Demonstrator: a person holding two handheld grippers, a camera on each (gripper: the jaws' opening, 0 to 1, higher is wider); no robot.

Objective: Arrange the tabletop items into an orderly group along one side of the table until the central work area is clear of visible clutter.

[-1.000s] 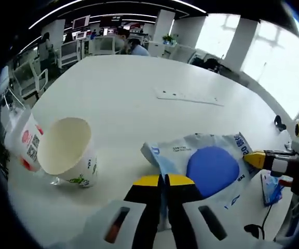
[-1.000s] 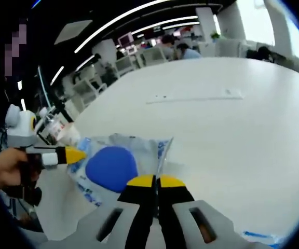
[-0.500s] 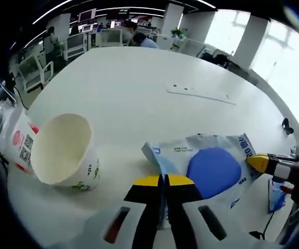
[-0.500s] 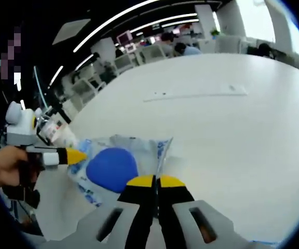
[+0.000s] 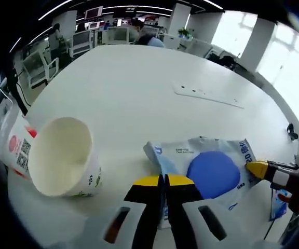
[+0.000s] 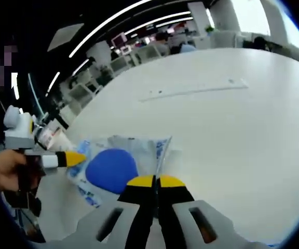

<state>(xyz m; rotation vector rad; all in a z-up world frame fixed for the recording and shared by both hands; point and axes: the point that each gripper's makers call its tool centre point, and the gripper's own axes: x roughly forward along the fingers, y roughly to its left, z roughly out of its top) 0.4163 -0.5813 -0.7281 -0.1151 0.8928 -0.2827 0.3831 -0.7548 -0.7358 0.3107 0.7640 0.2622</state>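
Pinching opposite edges of the blue-and-white packet [image 5: 212, 168] on the white table [image 5: 134, 98], both grippers [image 5: 164, 180] [image 6: 156, 181] have their jaws pressed together; the packet's print is unreadable.

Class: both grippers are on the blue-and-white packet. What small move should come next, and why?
Probably slide the packet sideways toward the paper cup near the table edge. The left gripper and right gripper each have their jaws shut on an end of it, and it lies further in on the table.
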